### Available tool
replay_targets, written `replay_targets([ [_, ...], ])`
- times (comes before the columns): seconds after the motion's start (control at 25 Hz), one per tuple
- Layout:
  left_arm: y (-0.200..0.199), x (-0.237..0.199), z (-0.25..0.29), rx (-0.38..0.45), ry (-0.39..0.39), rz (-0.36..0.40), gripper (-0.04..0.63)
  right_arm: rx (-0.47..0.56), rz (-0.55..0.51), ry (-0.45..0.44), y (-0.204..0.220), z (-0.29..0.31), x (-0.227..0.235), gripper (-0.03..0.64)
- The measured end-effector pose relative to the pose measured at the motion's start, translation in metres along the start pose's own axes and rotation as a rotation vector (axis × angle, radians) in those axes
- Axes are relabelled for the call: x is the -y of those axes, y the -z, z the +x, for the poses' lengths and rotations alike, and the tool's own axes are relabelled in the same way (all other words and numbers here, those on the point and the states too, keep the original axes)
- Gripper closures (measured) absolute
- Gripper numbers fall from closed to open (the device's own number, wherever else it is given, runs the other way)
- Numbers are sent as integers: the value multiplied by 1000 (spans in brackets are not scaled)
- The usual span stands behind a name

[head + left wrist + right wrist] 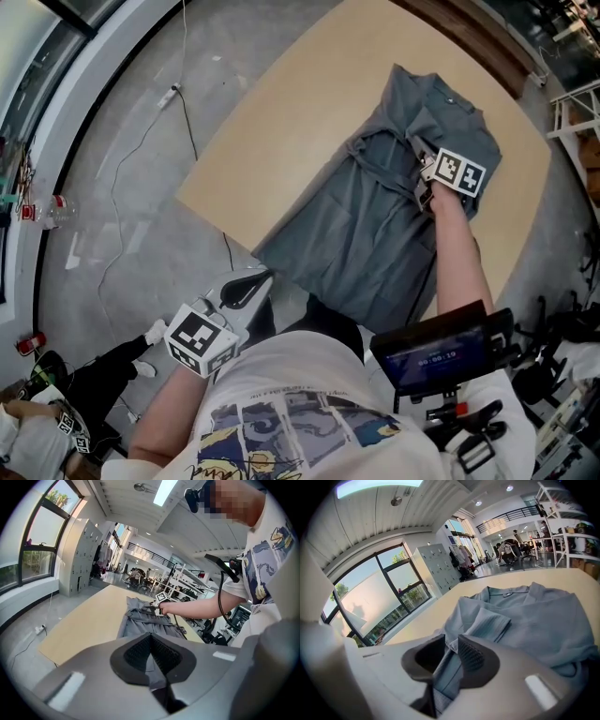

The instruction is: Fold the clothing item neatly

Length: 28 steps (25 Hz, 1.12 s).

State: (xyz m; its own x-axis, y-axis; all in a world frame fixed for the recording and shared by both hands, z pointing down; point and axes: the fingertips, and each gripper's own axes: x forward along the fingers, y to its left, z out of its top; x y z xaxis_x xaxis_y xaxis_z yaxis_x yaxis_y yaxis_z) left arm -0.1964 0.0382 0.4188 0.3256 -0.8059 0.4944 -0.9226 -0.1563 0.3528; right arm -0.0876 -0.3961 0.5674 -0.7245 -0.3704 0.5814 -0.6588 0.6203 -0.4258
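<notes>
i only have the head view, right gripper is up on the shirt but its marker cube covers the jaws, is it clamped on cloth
observer: It doesn't look so. In the right gripper view, the right gripper has its jaws a little apart. A fold of the grey shirt lies in the gap, and the pads don't seem to press on it.
operator: ok and the left ones jaws
observer: The left gripper view shows the left gripper with its jaws together and nothing between them.
operator: anything further off that i cant see
observer: Grey lockers stand against the wall beside a large window.
</notes>
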Motion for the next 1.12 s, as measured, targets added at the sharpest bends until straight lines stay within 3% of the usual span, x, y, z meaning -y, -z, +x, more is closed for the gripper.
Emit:
replay_targets([
  [0.28,-15,-1,6,25,84,57,589,26,-27,39,10,-45,-12,543],
  [0.56,-24,9,8,20,210,139,589,24,-66,64,55,-108,-51,543],
  [0.84,-15,19,4,-4,356,234,589,51,-48,120,125,-186,-95,543],
  [1.12,9,22,4,-56,457,275,589,51,1,189,209,-247,-135,543],
])
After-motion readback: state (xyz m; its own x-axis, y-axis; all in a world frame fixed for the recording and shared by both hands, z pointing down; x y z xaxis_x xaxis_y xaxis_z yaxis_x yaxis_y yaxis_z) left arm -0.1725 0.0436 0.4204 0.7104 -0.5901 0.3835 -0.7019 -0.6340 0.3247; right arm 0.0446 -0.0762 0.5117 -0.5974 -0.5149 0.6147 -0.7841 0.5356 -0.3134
